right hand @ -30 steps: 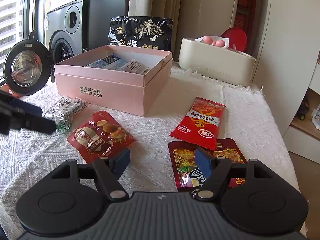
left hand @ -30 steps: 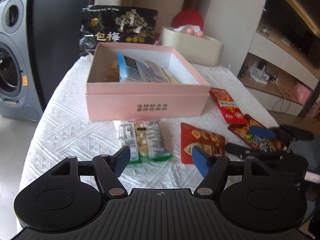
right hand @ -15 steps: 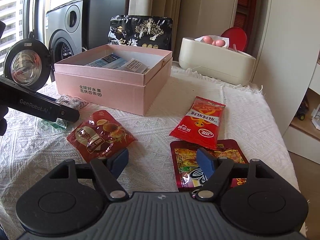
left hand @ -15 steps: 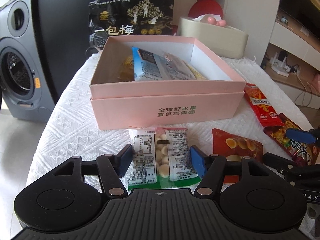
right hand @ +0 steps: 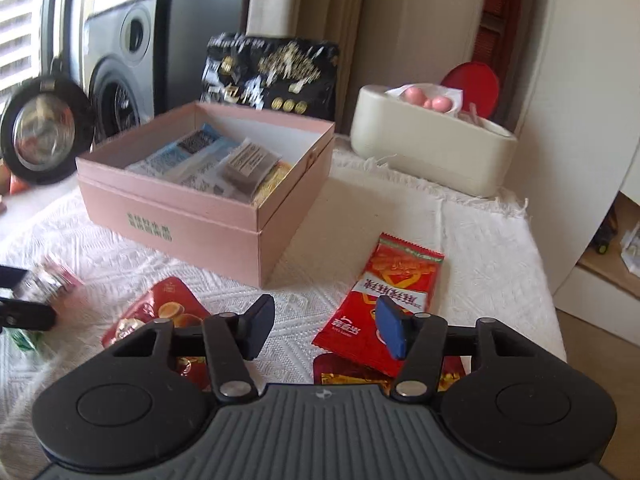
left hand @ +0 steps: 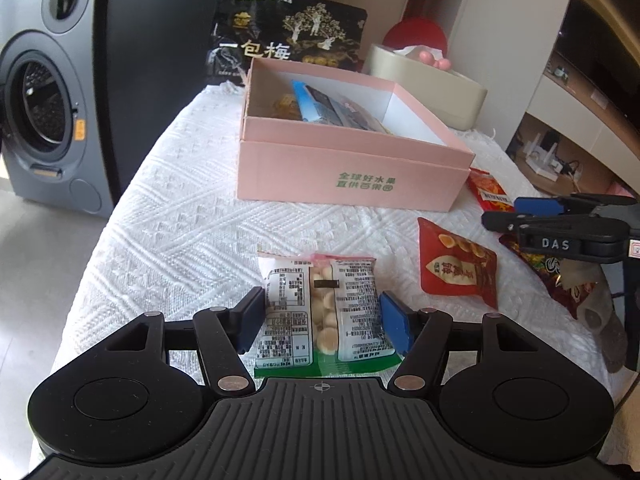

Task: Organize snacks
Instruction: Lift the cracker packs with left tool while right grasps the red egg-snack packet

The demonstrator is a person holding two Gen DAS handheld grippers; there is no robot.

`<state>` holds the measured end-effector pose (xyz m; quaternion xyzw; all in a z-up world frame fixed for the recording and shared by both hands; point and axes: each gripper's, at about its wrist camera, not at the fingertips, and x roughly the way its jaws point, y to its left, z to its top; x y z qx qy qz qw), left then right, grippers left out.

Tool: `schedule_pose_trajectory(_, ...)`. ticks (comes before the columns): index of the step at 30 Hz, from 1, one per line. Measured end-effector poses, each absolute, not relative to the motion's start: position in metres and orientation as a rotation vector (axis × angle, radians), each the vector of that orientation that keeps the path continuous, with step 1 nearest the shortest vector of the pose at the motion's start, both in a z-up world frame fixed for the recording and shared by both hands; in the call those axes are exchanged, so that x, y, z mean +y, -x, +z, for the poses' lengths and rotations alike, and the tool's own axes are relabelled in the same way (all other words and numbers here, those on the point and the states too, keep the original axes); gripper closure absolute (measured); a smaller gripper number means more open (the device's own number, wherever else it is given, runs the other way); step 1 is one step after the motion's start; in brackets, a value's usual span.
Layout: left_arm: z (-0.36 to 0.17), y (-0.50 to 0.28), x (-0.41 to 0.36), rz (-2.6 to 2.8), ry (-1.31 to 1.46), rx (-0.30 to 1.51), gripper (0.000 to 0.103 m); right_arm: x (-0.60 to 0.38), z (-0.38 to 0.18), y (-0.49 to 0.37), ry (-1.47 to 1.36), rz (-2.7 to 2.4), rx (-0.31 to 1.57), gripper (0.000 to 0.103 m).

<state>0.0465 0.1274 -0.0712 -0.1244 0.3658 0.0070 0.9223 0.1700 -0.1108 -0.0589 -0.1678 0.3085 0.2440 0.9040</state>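
Observation:
A white biscuit packet [left hand: 320,308] sits between the blue pads of my left gripper [left hand: 322,322], which is shut on its two long sides just above the white cloth. The open pink box [left hand: 352,176] with several packets inside stands a short way beyond it. My right gripper [right hand: 326,330] hovers over the cloth with its jaws closing and nothing between them. A red and yellow packet [right hand: 384,296] lies under its right finger. A red egg-snack pouch [right hand: 160,312] lies at its left and a dark red pouch [right hand: 348,372] underneath.
Behind the box stand a black snack bag [left hand: 288,44] and a cream tissue holder [left hand: 432,84]. A washing machine [left hand: 40,120] is on the floor past the table's left edge. My right gripper [left hand: 500,212] reaches in from the right over the red packets.
My left gripper moved over the biscuit packet, narrowed onto it and drew it back from the pink box. My right gripper moved forward over the red packet and its jaws narrowed.

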Motion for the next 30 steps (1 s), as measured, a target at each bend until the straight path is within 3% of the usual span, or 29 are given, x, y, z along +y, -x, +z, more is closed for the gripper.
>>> schedule_pose_trajectory(9, -0.073, -0.043, 0.129, -0.005, 0.266, 0.736, 0.035, -0.115, -0.059, -0.121, 0.358, 0.747, 0.698, 0.049)
schedule_pose_trajectory(13, -0.075, -0.041, 0.121, 0.017, 0.224, 0.722, 0.035, -0.116, -0.05, -0.109, 0.259, 0.765, 0.683, 0.027)
schedule_pose_trajectory(21, -0.072, -0.031, 0.123, 0.027, 0.181, 0.751, 0.035, -0.079, -0.071, -0.136, 0.018, 0.7, 0.845, 0.027)
schedule_pose_trajectory(30, -0.073, -0.031, 0.116, 0.047, 0.139, 0.751, 0.035, -0.053, -0.077, -0.127, 0.195, 0.675, 0.79, 0.027)
